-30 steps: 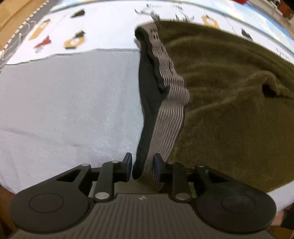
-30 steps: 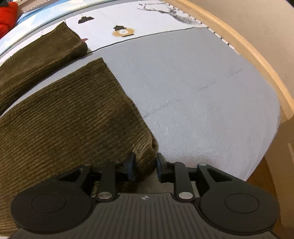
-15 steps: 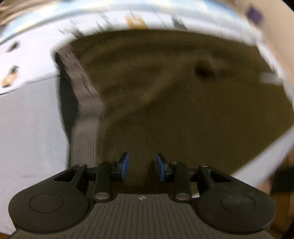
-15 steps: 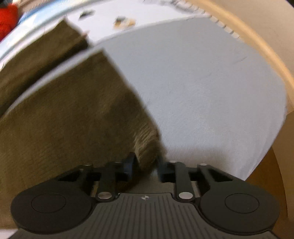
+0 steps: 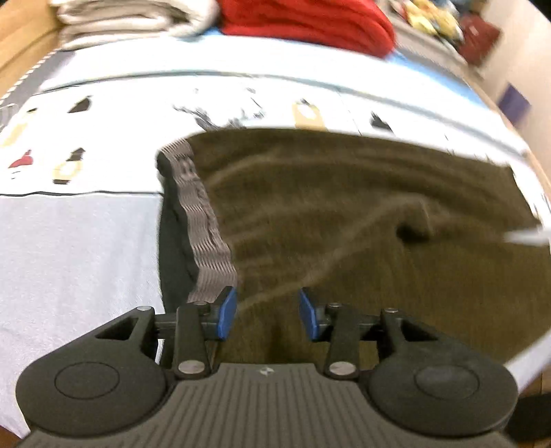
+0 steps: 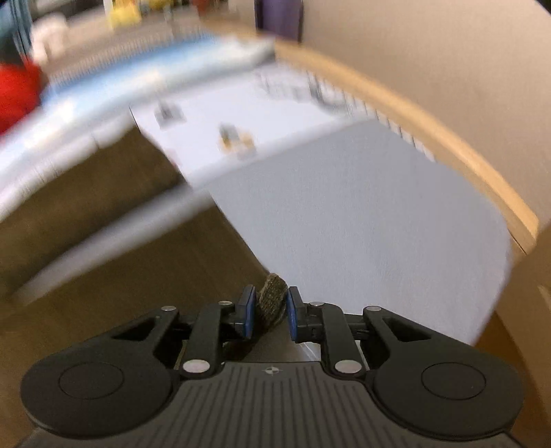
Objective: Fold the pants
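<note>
While the blue pads (image 5: 225, 312) of the left gripper (image 5: 267, 313) are spread wide with nothing caught between them, they are held just above the olive corduroy pants (image 5: 361, 241), which show in the gap below. Just beside the left pad, the grey ribbed waistband (image 5: 203, 220) is seen, turned outward so that the dark lining (image 5: 174, 255) is exposed. The pants are spread across the grey sheet (image 5: 75, 248) of a bed, with a printed white cover (image 5: 137, 103) beyond them. Farther back, a red folded fabric (image 5: 310, 20) and a pale folded pile (image 5: 131, 17) are visible, though blurred.

At the right gripper (image 6: 268, 312), a bunched corner of the pants (image 6: 272, 303) is pinched between the two pads, which are drawn close on it. To the left of that corner the pants (image 6: 120, 275) are seen as a blurred olive expanse, crossed by a pale streak. To the right the grey sheet (image 6: 378, 213) is bordered by a curved wooden bed frame (image 6: 447, 148), with a beige wall behind it.
</note>
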